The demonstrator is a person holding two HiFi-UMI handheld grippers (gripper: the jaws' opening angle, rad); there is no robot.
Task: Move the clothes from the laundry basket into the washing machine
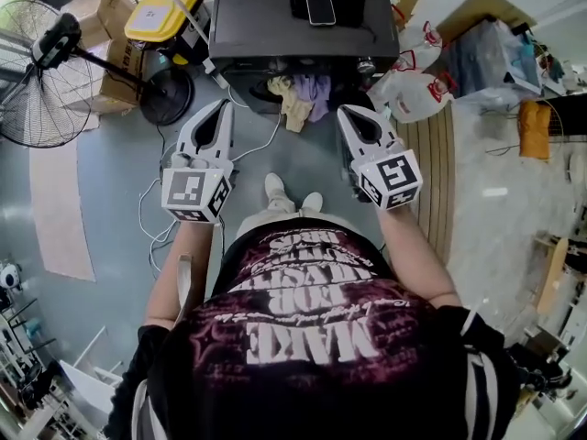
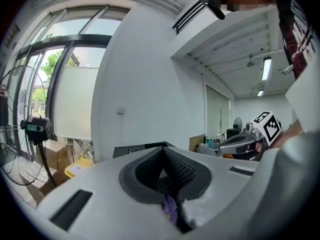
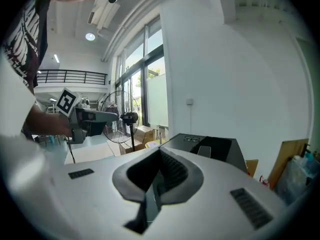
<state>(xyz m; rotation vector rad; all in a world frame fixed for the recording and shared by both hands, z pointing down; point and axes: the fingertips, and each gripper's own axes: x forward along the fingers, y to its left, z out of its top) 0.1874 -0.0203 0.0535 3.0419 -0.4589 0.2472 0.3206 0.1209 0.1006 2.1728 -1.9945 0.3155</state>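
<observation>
Head view from above, with both gripper views. The person (image 1: 321,337) stands on the grey floor (image 1: 119,181) facing the dark washer (image 1: 303,16), one gripper in each hand, both held level in front of the body and apart from each other.

**Clothes.** The clothes (image 1: 298,99) hang out of the opening in the washer's front, bunched together: a beige piece (image 1: 293,108) on the left, touching a purple piece (image 1: 317,88) on the right. Both droop over the lower edge of the opening, clear of the floor.

**Left gripper** (image 1: 223,106). It points toward the washer's left front corner, near the clothes but not touching them. Its own view shows the fingers (image 2: 177,171) closed, tips meeting. A scrap of purple (image 2: 170,206) shows low in the slit between them; whether it is caught there or lies beyond cannot be told.

**Right gripper** (image 1: 347,110). It points toward the washer's right front corner, beside the clothes and apart from them. Its fingers (image 3: 172,171) are pressed together with nothing between them.

**Surroundings.** A phone (image 1: 320,5) lies flat on the washer's top. A fan (image 1: 46,76) stands on the floor to the washer's left, with a yellow-lidded bin (image 1: 165,12) behind it. White bags (image 1: 413,94) lie at the washer's right front corner.
</observation>
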